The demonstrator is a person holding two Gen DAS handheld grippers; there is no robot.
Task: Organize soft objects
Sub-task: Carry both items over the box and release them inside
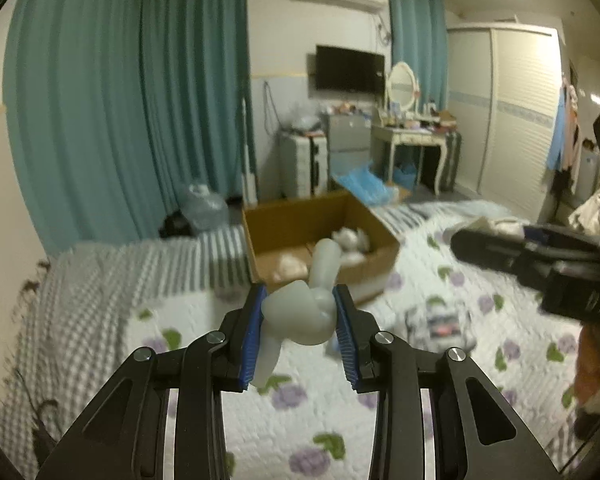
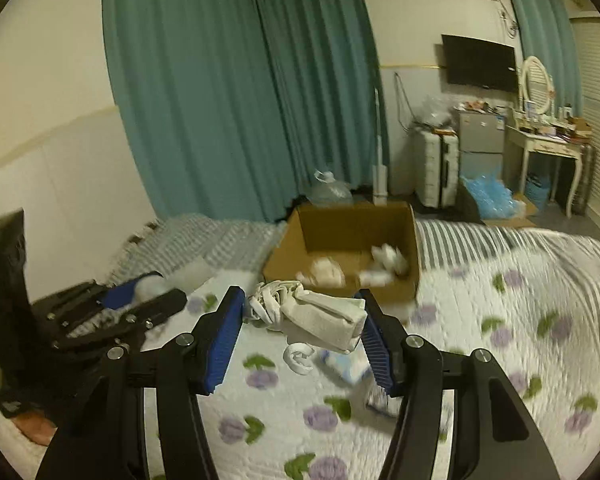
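My left gripper point(image 1: 299, 312) is shut on a pale grey soft toy point(image 1: 304, 312) with a long ear, held above the floral quilt, short of the open cardboard box point(image 1: 284, 220). My right gripper point(image 2: 302, 320) holds a folded white cloth bundle point(image 2: 320, 320) between its blue pads point(image 2: 224, 340); the cloth touches the right pad and its bunched end reaches the left one. The box point(image 2: 404, 280) lies just beyond it, with several white and cream soft items point(image 2: 388, 258) inside. The right gripper also shows at the right edge of the left wrist view point(image 1: 540, 260), and the left gripper at the left of the right wrist view point(image 2: 112, 312).
The bed has a white quilt point(image 2: 480, 360) with purple flowers and a checked blanket point(image 1: 100, 300). A small white curled item point(image 2: 298, 358) and a blue-white packet point(image 2: 346, 366) lie on the quilt under the right gripper. Teal curtains, a suitcase, a dresser and a wardrobe stand beyond the bed.
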